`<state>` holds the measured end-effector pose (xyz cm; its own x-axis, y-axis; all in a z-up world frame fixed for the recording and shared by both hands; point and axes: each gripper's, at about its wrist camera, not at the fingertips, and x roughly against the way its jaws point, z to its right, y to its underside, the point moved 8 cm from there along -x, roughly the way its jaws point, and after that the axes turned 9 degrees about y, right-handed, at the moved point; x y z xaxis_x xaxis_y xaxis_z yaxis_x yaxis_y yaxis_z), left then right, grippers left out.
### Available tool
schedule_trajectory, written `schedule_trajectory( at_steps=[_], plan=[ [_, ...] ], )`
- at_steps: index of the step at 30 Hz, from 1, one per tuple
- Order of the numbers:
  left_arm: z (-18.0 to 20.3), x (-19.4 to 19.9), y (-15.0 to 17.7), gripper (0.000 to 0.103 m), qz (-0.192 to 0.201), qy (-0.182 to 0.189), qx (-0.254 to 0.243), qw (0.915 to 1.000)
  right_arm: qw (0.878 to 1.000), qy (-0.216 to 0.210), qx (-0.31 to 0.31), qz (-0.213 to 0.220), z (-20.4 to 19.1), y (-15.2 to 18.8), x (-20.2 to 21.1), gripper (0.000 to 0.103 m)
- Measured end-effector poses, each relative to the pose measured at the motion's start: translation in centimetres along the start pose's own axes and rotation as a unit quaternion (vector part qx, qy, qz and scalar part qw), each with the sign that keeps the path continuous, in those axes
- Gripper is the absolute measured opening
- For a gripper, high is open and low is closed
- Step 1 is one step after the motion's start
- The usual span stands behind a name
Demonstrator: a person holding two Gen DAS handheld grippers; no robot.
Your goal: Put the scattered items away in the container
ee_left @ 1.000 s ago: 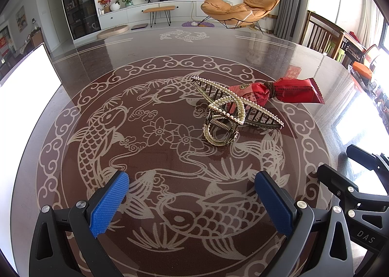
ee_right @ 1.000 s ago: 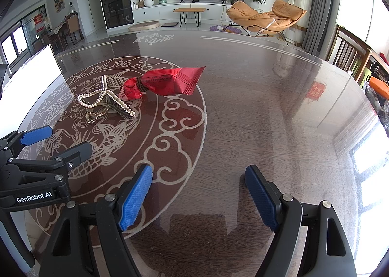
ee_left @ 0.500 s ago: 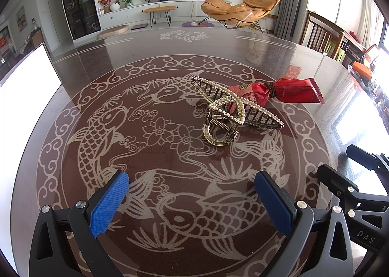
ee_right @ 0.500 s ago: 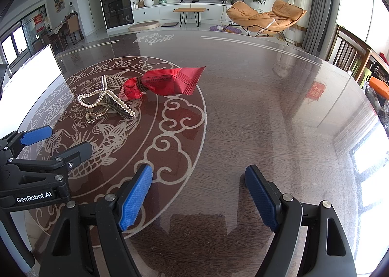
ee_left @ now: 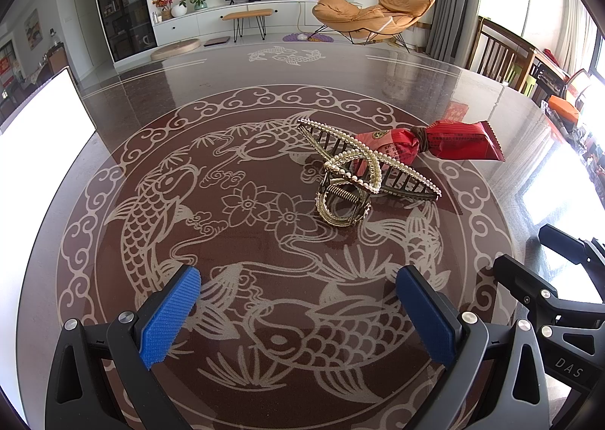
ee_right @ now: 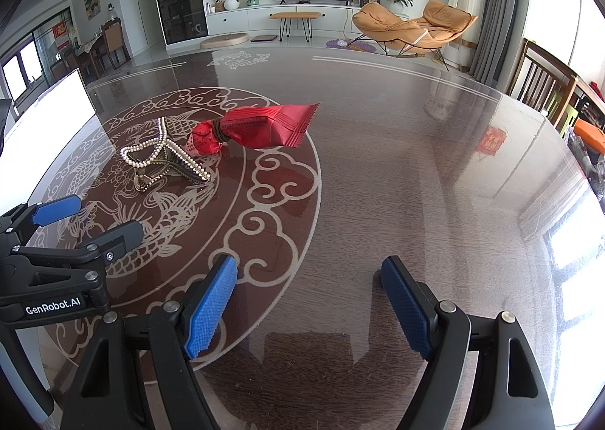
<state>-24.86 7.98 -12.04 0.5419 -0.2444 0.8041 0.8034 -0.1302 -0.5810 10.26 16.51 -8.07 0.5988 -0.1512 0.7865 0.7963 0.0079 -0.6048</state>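
Note:
A pearl-studded hair claw clip (ee_left: 353, 177) lies on the dark patterned table, ahead and slightly right of my open, empty left gripper (ee_left: 298, 309). A red snack packet tied with a dark hair band (ee_left: 431, 143) lies just behind the clip, touching it. In the right wrist view the clip (ee_right: 162, 158) and packet (ee_right: 257, 127) lie far ahead to the left. My right gripper (ee_right: 308, 301) is open and empty over bare table. A white container (ee_left: 41, 116) stands at the left table edge; only its bright side shows.
The left gripper's body (ee_right: 56, 263) sits at the left of the right wrist view; the right gripper's body (ee_left: 559, 290) sits at the right of the left wrist view. Wooden chairs (ee_right: 544, 86) stand beyond the table's right edge.

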Motion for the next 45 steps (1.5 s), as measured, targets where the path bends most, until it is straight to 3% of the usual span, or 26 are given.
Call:
schedule_trajectory(
  at_steps=[45],
  plan=[
    [0.0,0.02,0.01,0.103,0.0,0.0,0.0,1.0,1.0,0.0,0.0,0.0,0.08,0.25,-0.53,0.08]
  ],
)
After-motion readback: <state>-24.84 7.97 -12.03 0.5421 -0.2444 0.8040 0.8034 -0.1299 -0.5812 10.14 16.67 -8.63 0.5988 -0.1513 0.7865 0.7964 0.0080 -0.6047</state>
